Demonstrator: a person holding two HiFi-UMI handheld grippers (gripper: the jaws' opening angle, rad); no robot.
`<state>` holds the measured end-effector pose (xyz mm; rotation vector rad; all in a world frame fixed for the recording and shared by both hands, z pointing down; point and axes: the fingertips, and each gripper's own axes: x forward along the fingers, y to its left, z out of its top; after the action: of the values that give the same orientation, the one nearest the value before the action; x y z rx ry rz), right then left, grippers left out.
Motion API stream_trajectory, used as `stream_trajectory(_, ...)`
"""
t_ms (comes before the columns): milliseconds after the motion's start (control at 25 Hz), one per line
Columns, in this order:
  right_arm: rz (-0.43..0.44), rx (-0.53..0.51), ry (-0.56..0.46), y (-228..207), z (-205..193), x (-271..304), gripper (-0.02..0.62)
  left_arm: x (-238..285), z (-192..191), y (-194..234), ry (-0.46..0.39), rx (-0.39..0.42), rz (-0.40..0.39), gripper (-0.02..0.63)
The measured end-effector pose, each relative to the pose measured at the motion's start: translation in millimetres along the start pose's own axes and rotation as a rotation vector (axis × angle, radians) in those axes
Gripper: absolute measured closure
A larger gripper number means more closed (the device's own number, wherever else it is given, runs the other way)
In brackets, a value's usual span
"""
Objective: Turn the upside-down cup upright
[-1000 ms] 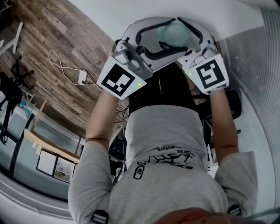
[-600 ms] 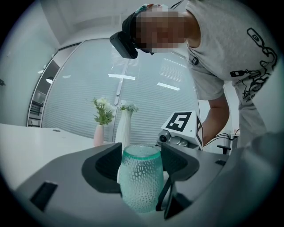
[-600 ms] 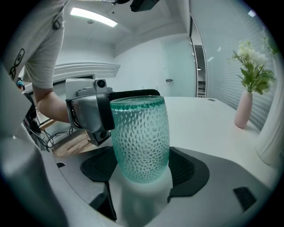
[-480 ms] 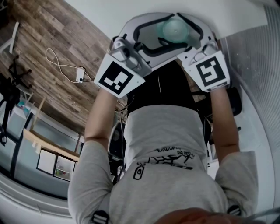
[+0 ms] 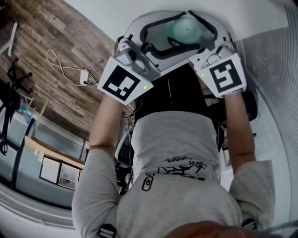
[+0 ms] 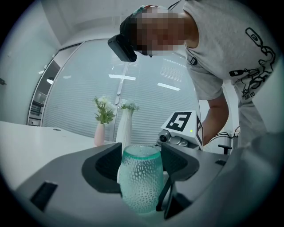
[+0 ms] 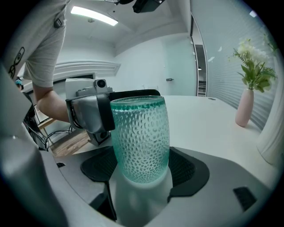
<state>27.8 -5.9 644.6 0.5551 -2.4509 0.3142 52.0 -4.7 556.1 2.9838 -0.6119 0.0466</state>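
Observation:
A green dimpled glass cup [image 5: 187,29] stands on end on the white table [image 5: 116,14], with a darker green band at its top; whether that end is the mouth or the base is unclear. My left gripper [image 5: 174,30] reaches in from the left, and its black pads [image 6: 106,170] press the upper sides of the cup [image 6: 142,177]. From the right comes my right gripper [image 5: 199,28], whose pads [image 7: 188,170] sit against the lower part of the cup [image 7: 140,137]. Each gripper's body shows behind the cup in the other's view.
A pink vase [image 6: 99,134] and a tall white vase [image 6: 124,126], both with flowers, stand further along the table. A white cable and box [image 5: 84,76] lie on the wooden floor at the left. The person's torso leans over the table edge.
Both grippers and the cup sit slightly higher in the head view, and the floor shifts with them. The hold on the cup looks unchanged.

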Motion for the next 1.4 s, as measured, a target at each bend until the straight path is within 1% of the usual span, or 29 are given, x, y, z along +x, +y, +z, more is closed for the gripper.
stream_trajectory(320,-0.006,-0.01,0.044,0.0,-4.5,4.7,0.229,-1.4,-4.6,1.4,-0.002,0.009,0.001,0.327)
stream_trajectory(1000,-0.023,-0.03,0.08,0.2,-7.9,4.9,0.23,0.9,-8.4,-4.8,0.037,0.058,-0.017,0.322)
stream_trajectory(1240,-0.022,-0.035,0.079,1.3,-5.0,6.4,0.229,-1.6,-7.3,-3.5,0.051,0.062,-0.021,0.322)
stream_trajectory(1400,-0.024,-0.047,0.08,2.5,-7.3,3.6,0.229,-3.2,-6.6,-6.2,0.051,0.045,-0.03,0.325)
